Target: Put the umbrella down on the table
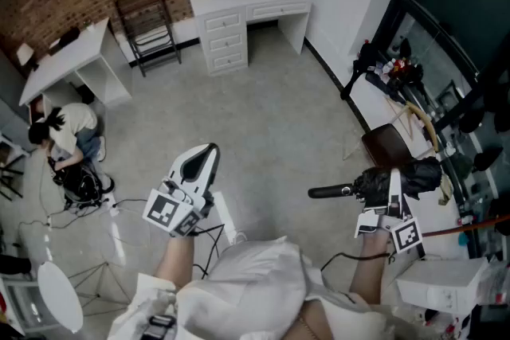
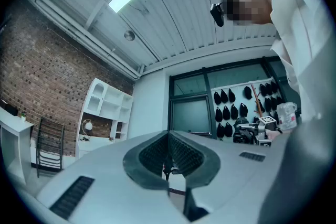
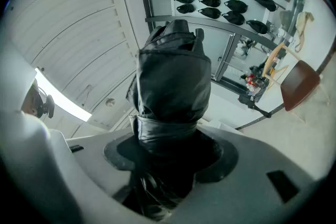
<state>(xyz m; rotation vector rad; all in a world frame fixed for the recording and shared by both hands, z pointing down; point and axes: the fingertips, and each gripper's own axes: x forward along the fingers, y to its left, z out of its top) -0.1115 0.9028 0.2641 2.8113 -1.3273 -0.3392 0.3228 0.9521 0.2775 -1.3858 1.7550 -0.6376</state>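
My right gripper (image 1: 394, 189) is shut on a folded black umbrella (image 1: 416, 174), which lies crosswise in the jaws high above the floor. Its black handle (image 1: 331, 191) sticks out to the left. In the right gripper view the wrapped umbrella (image 3: 173, 76) fills the gap between the jaws of the right gripper (image 3: 169, 161) and stands up from them. At the left, my left gripper (image 1: 207, 154) is held in the air; its pads meet with nothing between them in the left gripper view (image 2: 168, 137).
A brown chair (image 1: 389, 144) and a cluttered bench (image 1: 402, 74) stand by the right wall. A white box (image 1: 442, 283) is at lower right. A white dresser (image 1: 247, 8) and white desk (image 1: 72, 60) stand farther off. A person (image 1: 70, 131) crouches on the floor at left.
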